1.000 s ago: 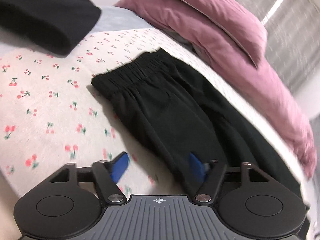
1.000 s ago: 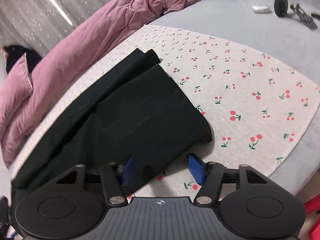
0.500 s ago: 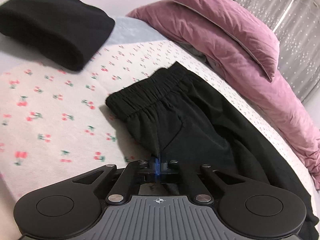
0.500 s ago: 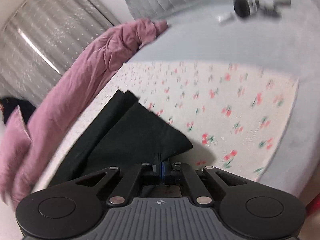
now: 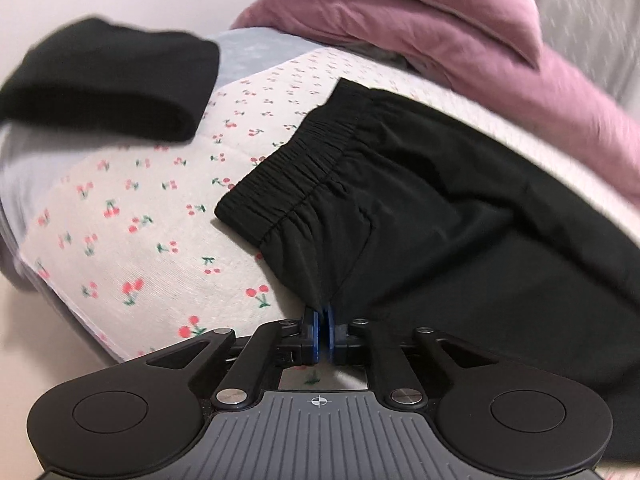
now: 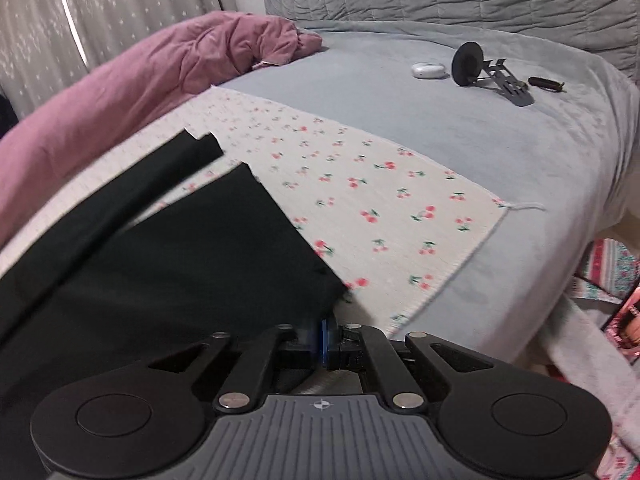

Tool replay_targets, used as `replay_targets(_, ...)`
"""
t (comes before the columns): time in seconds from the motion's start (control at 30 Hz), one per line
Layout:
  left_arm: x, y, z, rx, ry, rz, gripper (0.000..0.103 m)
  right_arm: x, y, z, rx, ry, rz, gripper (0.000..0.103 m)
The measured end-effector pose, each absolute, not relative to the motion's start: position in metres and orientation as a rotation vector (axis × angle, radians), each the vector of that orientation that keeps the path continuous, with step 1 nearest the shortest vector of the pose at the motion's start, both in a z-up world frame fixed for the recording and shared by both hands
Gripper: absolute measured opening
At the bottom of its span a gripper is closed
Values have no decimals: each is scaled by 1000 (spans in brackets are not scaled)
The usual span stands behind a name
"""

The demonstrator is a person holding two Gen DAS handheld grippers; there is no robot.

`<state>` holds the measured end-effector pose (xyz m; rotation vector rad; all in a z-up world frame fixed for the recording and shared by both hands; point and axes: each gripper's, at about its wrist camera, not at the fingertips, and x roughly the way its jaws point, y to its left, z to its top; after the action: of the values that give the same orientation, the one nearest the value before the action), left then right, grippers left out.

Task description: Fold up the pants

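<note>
Black pants [image 5: 420,208] lie on a cherry-print cloth [image 5: 132,236], elastic waistband [image 5: 296,168] toward the left. My left gripper [image 5: 322,320] is shut on the near side edge of the pants just below the waistband and lifts that fabric into a peak. In the right wrist view the leg end of the pants [image 6: 192,264] is raised off the cloth [image 6: 380,200]; my right gripper [image 6: 324,340] is shut on its near hem corner. The other leg [image 6: 132,184] lies flat behind.
A folded black garment [image 5: 112,76] lies at the cloth's far left. A pink pillow [image 5: 420,4] and pink duvet [image 6: 140,76] run along the far side. On the grey bedspread [image 6: 460,132] lie a white case [image 6: 428,69] and a black stand [image 6: 484,70]. The bed edge falls off at right.
Both grippers went from open to shut on the near edge of the pants, then lifted it. The near leg has separated from the far leg.
</note>
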<state>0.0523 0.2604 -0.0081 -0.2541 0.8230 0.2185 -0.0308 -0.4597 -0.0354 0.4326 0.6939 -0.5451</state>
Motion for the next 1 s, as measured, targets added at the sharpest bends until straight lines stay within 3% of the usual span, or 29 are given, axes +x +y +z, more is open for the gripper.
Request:
replay_targets(0.03, 51, 258, -6, -221, 835, 215, 11, -32, -459, -34, 413, 705, -552, 6)
replay_targets(0.1, 48, 250, -1, -159, 858, 219, 20, -35, -459, -28, 386, 705, -562, 43)
replay_targets(0.17, 43, 241, 7, -109, 862, 227, 53, -39, -460, -20, 355, 680, -560, 58)
replay_targets(0.2, 39, 236, 12, -93, 849, 219, 76, -39, -462, -16, 342, 665, -552, 61)
replay_targets(0.4, 29, 176, 42, 45, 740, 93, 81, -23, -472, -1, 338, 607, -491, 75)
replay_targets(0.57, 42, 105, 50, 89, 692, -101, 86, 14, -476, -3, 336, 629, -392, 76)
replay_targets(1.0, 95, -73, 0, 2, 714, -566, 87, 95, -534, -27, 587, 604, -280, 74)
